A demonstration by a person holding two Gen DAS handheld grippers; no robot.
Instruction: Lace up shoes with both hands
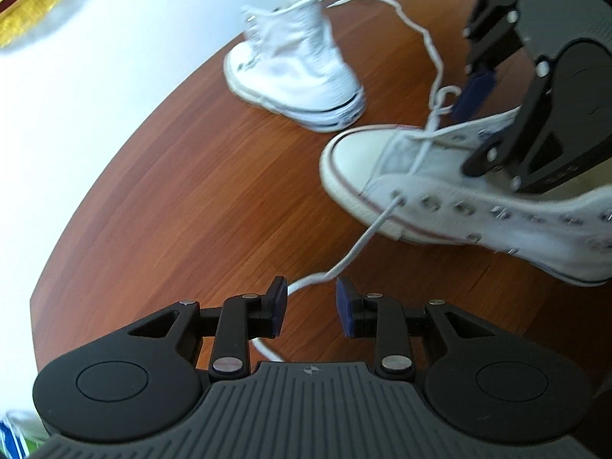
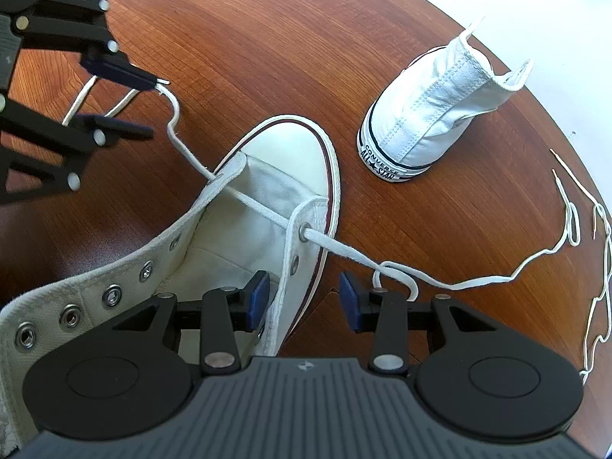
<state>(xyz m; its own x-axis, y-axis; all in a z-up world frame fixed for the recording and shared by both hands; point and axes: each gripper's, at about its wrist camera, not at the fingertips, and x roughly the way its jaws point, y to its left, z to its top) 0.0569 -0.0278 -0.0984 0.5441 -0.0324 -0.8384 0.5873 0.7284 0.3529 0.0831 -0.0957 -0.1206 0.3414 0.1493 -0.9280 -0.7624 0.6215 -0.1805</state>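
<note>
A white high-top shoe (image 1: 440, 199) (image 2: 283, 164) lies on the brown table (image 1: 191, 191), with a white lace (image 1: 367, 237) (image 2: 264, 206) through its lowest pair of eyelets only. In the left wrist view my left gripper (image 1: 310, 306) stands open, and one end of that lace runs loosely between its pads. In the right wrist view the lace end (image 2: 172, 114) rests against the left gripper's (image 2: 153, 107) upper fingertip. My right gripper (image 2: 302, 302) (image 1: 470, 130) is open and straddles the shoe's right eyelet flap, one pad inside and one outside. The lace's other end (image 2: 459, 283) loops by its right finger.
A second white high-top (image 1: 290, 72) (image 2: 432, 114) stands upright farther back on the table. More loose lace (image 2: 596, 287) (image 1: 401, 7) trails in curls near the table's rounded edge. A pale floor shows beyond the edge (image 1: 76, 134).
</note>
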